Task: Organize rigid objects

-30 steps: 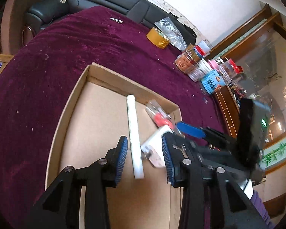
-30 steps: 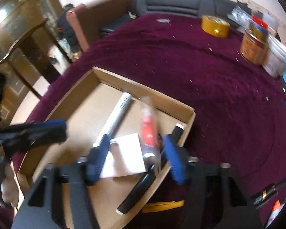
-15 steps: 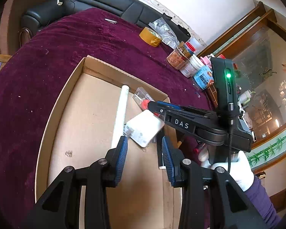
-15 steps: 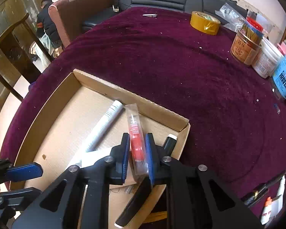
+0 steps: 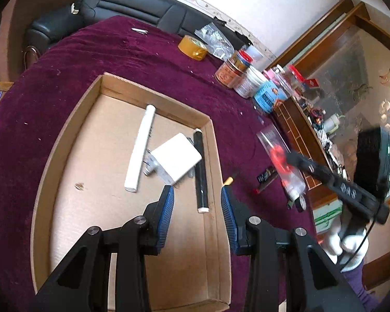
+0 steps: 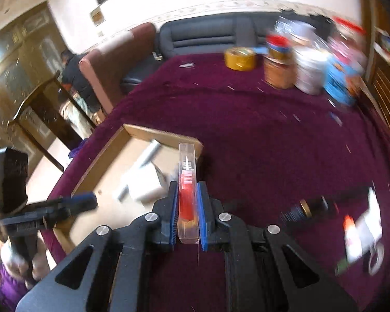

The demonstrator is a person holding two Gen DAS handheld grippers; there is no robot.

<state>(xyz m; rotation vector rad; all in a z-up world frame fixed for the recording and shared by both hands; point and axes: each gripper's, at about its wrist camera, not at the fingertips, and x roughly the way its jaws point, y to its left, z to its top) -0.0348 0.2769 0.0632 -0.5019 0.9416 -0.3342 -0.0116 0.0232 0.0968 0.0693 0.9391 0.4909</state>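
Observation:
My right gripper (image 6: pixel 186 215) is shut on a clear plastic case with a red tool inside (image 6: pixel 187 195), held up in the air over the purple cloth to the right of the cardboard tray (image 6: pixel 101 156). In the left wrist view the same case (image 5: pixel 280 161) hangs blurred beside the tray (image 5: pixel 213 156). My left gripper (image 5: pixel 197 221) hovers open over the tray's right side with nothing between its fingers. Inside the tray lie a white tube (image 5: pixel 140 148), a white charger block (image 5: pixel 176 156) and a black marker (image 5: pixel 201 174).
The purple cloth (image 5: pixel 65 59) covers the round table. A yellow tape roll (image 5: pixel 192 48) and several jars (image 5: pixel 236 70) stand at the far edge. Pens and small items (image 6: pixel 325 208) lie on the cloth right of the tray. Sofa and chairs ring the table.
The right gripper closed on the clear red case inside the tray, then lifted it out and swung it right over the cloth. The left gripper drifted toward the tray's right side.

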